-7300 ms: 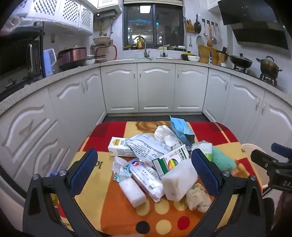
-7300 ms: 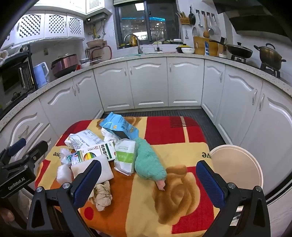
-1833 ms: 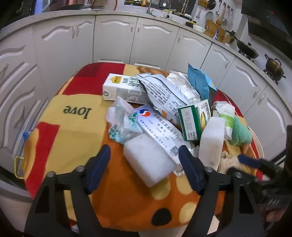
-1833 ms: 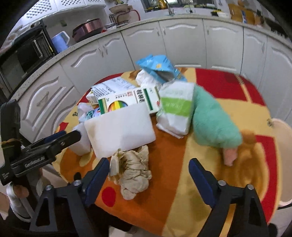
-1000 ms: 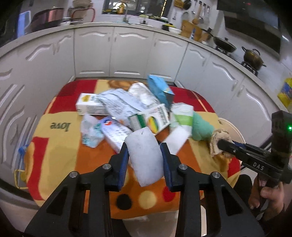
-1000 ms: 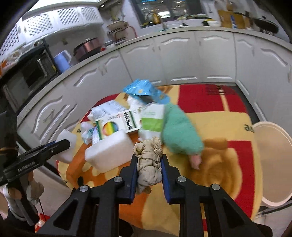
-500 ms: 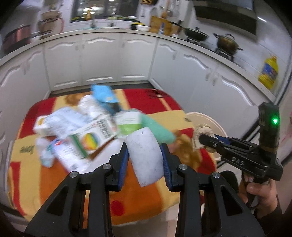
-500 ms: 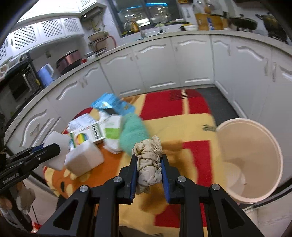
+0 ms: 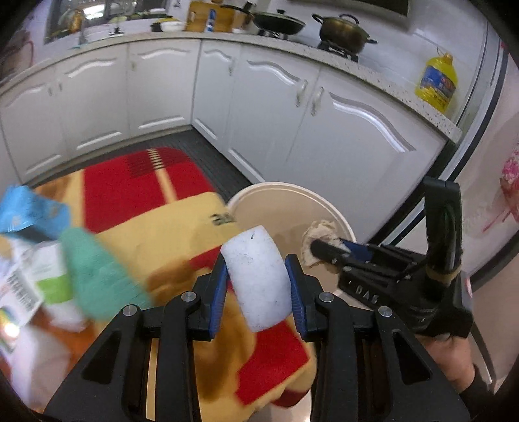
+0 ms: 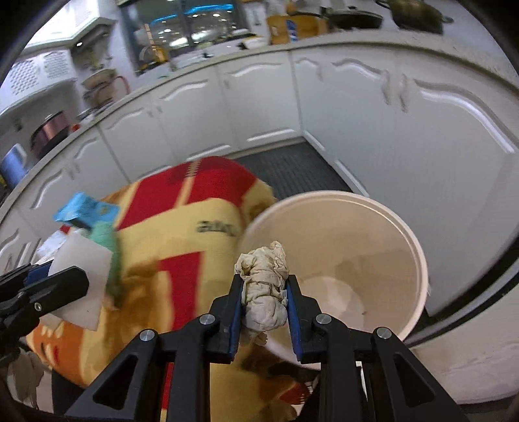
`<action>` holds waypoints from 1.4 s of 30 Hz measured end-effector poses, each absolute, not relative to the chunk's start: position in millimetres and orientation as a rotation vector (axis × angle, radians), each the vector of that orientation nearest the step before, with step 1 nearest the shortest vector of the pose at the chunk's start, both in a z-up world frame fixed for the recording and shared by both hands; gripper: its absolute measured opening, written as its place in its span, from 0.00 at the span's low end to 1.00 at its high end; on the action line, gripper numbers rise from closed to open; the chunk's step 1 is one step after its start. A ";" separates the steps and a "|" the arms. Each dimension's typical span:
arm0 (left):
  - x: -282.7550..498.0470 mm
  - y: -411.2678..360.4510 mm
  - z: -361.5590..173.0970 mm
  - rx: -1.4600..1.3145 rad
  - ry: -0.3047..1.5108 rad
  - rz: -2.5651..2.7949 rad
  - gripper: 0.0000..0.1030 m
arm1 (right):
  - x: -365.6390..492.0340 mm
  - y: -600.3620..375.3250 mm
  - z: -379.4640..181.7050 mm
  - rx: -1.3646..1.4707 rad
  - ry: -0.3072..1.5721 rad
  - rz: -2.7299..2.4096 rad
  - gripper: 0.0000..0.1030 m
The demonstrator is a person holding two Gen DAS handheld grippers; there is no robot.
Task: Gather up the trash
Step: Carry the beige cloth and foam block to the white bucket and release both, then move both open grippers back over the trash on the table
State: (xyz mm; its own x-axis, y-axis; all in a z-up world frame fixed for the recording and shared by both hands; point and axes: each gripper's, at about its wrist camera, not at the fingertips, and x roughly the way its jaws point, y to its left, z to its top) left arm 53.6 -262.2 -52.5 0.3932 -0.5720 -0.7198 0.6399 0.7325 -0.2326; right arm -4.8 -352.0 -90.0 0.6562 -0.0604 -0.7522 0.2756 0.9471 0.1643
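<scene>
Both claws swung from table to bucket (image 10: pixel 418 256), left claw (image 9: pixel 258 285) pinching upright foam block (image 9: pixel 256 276), right claw (image 10: pixel 264 302) pinching upright crumpled paper (image 10: pixel 264 285)

The trash pile (image 9: pixel 35 259) on the tabletop (image 9: pixel 155 233) is smeared by motion blur, its labels unreadable, and cut off at the left edge. The right gripper (image 9: pixel 313 250) hides part of the bucket rim (image 9: pixel 343 224). Countertop items (image 10: pixel 292 26) are blurred.

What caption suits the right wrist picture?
Right gripper clamps a crumpled tissue at the rim of the white bin.
</scene>
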 end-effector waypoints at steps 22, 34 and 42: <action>99.4 -319.2 -101.4 0.115 0.995 -0.768 0.61 | -10.3 -422.8 -114.2 0.412 0.858 -0.306 0.52; 69.9 -256.0 -69.8 0.164 0.853 -0.664 0.61 | -15.7 -375.2 -74.9 0.350 0.773 -0.238 0.62; 47.7 -210.0 -49.1 0.149 0.790 -0.598 0.61 | -18.6 -323.4 -46.2 0.274 0.721 -0.175 0.69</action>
State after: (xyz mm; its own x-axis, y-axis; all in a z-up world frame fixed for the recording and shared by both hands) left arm 47.7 -210.0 -49.1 0.5488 -0.4486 -0.7054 0.5565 0.8257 -0.0921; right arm -18.6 -323.4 -46.2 0.7389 -0.0638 -0.6708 0.2511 0.9499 0.1863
